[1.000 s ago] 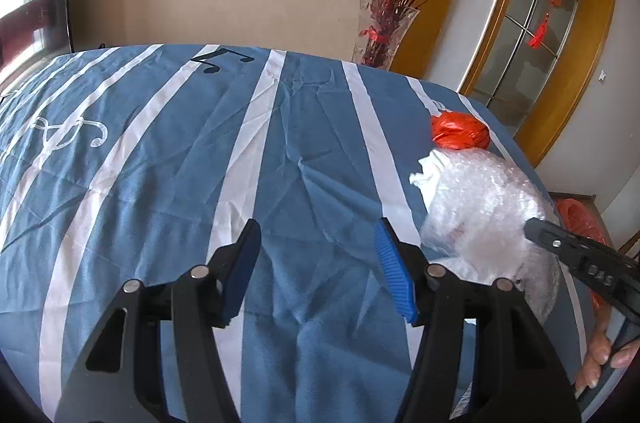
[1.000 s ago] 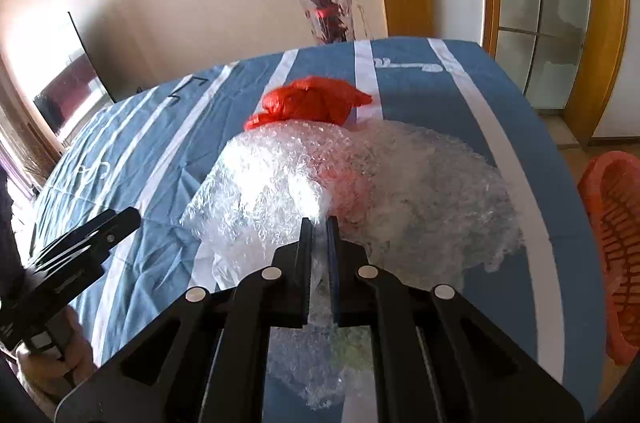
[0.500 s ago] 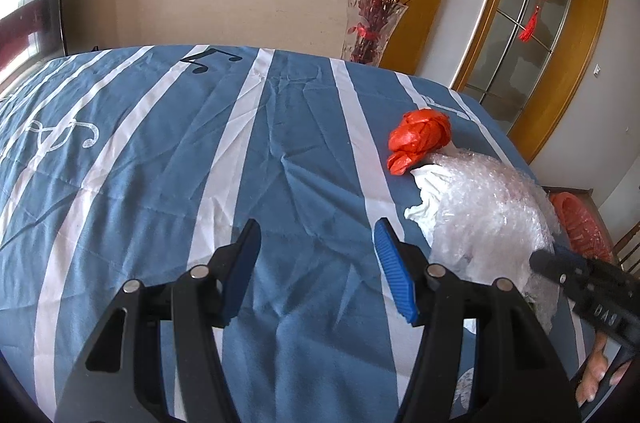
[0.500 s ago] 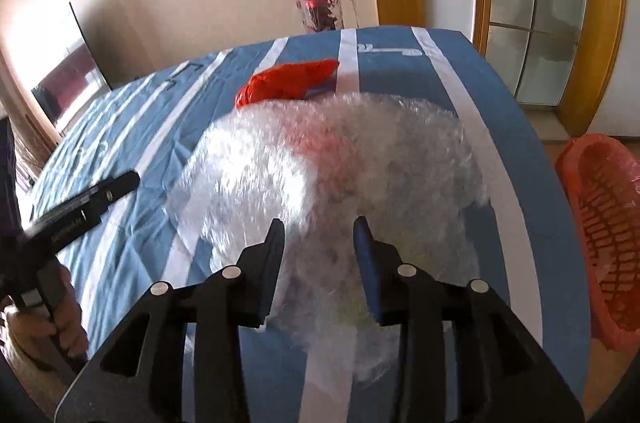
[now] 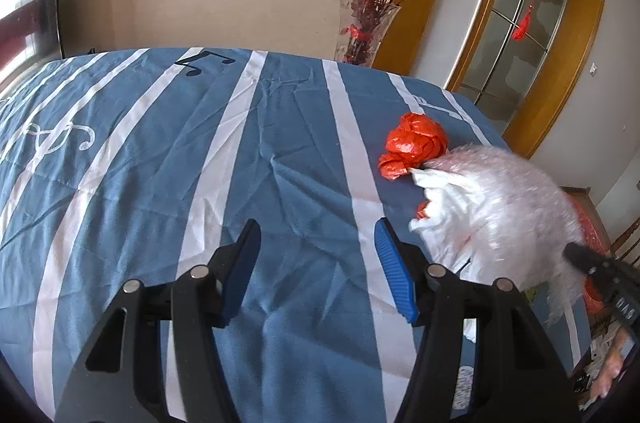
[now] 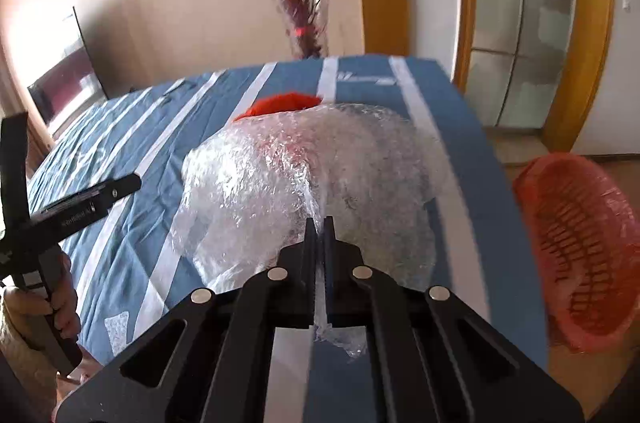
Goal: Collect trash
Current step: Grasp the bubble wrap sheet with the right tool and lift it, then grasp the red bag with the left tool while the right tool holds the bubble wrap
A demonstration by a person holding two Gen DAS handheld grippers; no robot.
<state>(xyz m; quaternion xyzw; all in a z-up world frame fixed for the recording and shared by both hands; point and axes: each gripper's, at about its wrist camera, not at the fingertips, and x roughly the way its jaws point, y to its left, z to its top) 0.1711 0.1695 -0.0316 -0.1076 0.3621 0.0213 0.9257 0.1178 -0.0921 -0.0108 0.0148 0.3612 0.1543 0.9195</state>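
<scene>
A big wad of clear bubble wrap (image 6: 312, 183) is lifted above the blue striped tablecloth (image 6: 132, 159); my right gripper (image 6: 319, 223) is shut on its near edge. It shows blurred at the right of the left wrist view (image 5: 500, 207), with white paper (image 5: 440, 207) under it. A crumpled red plastic bag (image 5: 416, 145) lies on the cloth just behind it, and peeks over the wrap in the right wrist view (image 6: 280, 103). My left gripper (image 5: 318, 251) is open and empty over the cloth, left of the wrap.
An orange-red mesh basket (image 6: 580, 251) stands on the floor right of the table. A glass vase with red berry branches (image 5: 366, 31) stands at the table's far edge. A dark TV (image 5: 32, 3) is at the left. The table's right edge is close.
My right gripper opened half a second ago and has shut again on the bubble wrap, lifting it and swinging right toward the basket. My left gripper stays open, drifting slightly.
</scene>
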